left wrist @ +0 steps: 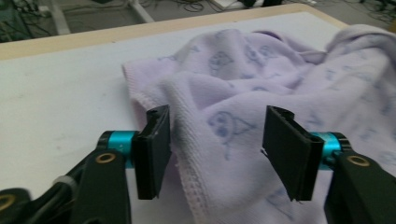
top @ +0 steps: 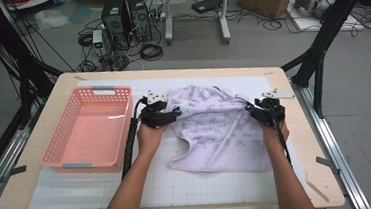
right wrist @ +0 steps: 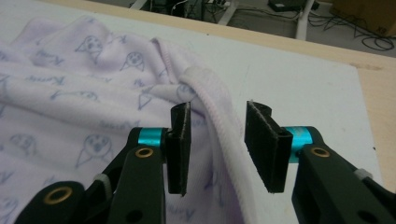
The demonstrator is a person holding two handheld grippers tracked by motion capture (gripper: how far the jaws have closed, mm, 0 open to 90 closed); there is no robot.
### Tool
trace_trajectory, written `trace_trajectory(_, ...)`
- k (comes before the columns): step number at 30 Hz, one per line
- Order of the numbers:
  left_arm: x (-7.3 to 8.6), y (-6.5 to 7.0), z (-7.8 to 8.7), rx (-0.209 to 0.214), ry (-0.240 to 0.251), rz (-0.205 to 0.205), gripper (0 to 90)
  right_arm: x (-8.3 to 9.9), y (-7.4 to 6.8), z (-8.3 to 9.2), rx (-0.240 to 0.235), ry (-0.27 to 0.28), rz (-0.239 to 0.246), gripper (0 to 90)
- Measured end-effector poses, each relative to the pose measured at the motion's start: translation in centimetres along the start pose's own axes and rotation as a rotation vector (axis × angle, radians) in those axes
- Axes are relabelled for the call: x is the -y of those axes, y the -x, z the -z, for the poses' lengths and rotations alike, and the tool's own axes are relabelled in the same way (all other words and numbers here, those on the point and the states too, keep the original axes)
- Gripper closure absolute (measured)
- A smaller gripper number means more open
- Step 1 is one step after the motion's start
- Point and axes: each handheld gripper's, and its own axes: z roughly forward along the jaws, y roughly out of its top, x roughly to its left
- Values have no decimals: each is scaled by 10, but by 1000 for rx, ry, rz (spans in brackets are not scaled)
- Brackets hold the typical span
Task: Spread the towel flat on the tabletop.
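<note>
One lilac towel (top: 219,127), one pink basket (top: 91,129), two tools, both open.

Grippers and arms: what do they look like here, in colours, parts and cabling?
Both grippers, left gripper and right gripper, are black, each topped by a grey three-cornered plate. Their fingers are flat black rectangular pads on bright blue collars, with brass-coloured rivets in the black linkage. A thick black sleeved cable trails from the left gripper. The forearms are bare, with no sleeves in sight.
</note>
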Motion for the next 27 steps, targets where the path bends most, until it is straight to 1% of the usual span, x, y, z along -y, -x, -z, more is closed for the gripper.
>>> trace_trajectory(1, 3, 3, 5, 4, 9, -13, 420, 2, 0, 3, -4, -7, 13, 571)
trace_trajectory(3, 10, 7, 11, 26, 2, -8, 415, 4, 0, 10, -9, -9, 20, 539)
trace_trajectory(4, 14, 9, 14, 40, -5, -5, 412, 6, 1, 13, -16, -7, 5, 529)
trace_trajectory(5, 15, 11, 16, 57, -28, -9, 410, 7, 2, 16, -27, -3, -5, 518)
trace_trajectory(7, 20, 14, 22, 90, -12, -5, 401, 9, 2, 24, -34, -4, -14, 496)
trace_trajectory(8, 21, 17, 26, 101, -13, -13, 403, 10, 2, 27, -51, 2, -10, 487)
trace_trajectory(9, 22, 18, 30, 122, -10, -16, 403, 12, 2, 31, -66, 7, -12, 483)
trace_trajectory(13, 31, 24, 44, 176, -13, -18, 420, 23, 1, 47, -84, 5, 2, 467)
trace_trajectory(15, 35, 25, 51, 194, -18, -15, 420, 31, 0, 56, -100, 9, -4, 467)
trace_trajectory(17, 40, 28, 57, 211, -10, -5, 415, 39, -2, 64, -107, 6, 10, 468)
trace_trajectory(19, 43, 30, 61, 228, -23, -12, 414, 46, -4, 72, -111, 4, 28, 469)
trace_trajectory(21, 46, 34, 65, 245, -25, -14, 409, 52, -6, 79, -127, 8, 27, 468)
trace_trajectory(24, 52, 39, 69, 263, -34, -24, 398, 62, -6, 87, -143, 2, 12, 462)
trace_trajectory(27, 56, 45, 68, 275, -56, -29, 388, 71, -9, 93, -147, -13, 28, 461)
